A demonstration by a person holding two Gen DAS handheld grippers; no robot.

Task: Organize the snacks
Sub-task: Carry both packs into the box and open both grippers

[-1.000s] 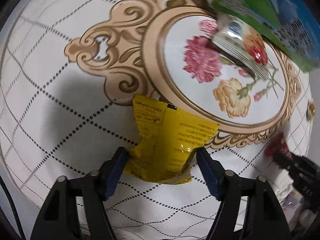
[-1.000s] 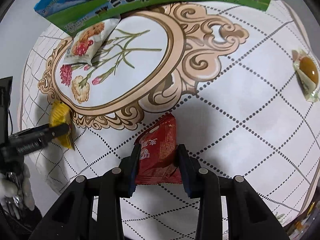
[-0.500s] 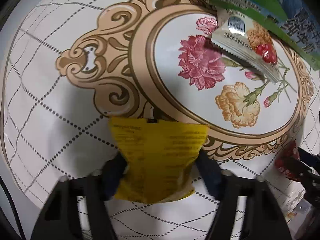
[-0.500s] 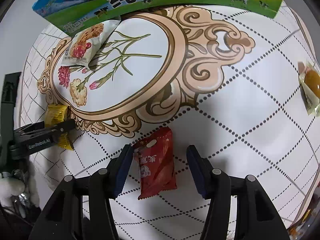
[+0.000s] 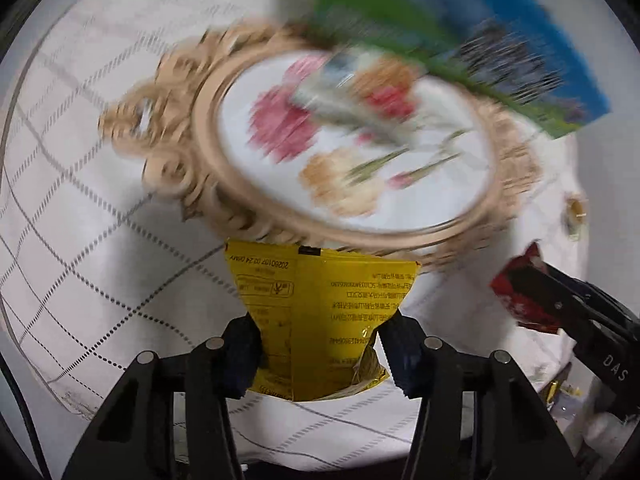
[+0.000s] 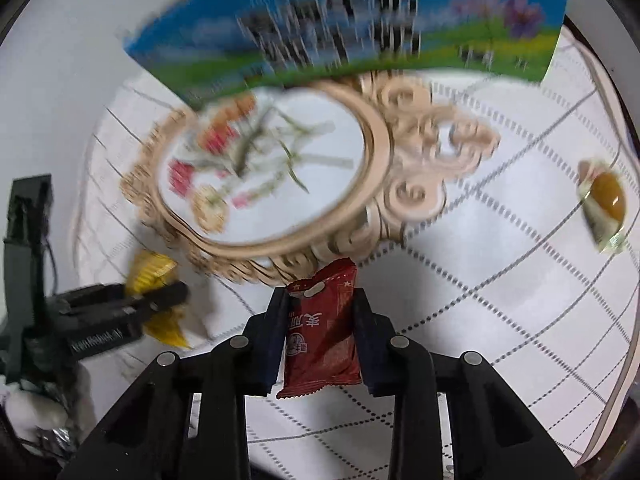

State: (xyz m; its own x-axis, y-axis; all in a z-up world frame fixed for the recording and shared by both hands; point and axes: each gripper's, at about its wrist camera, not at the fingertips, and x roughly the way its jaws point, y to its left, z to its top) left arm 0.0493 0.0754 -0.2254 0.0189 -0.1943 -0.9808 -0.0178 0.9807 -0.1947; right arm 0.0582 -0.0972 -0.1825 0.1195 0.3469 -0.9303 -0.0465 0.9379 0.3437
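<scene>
- Left wrist view: left gripper [image 5: 318, 354] clenched on yellow snack packet [image 5: 320, 320], pinched at the waist, at 6 o'clock; blue-and-green box [image 5: 460, 40] at 1 o'clock; patterned tablecloth [image 5: 80, 200] below
- Right wrist view: right gripper [image 6: 320, 338] clenched on red snack packet [image 6: 320, 332], at 6 o'clock; wrapped amber sweet [image 6: 606, 204] loose at 3 o'clock
- Handling note: carry both packets level toward the box, grips firm, arms apart to avoid collision
</scene>
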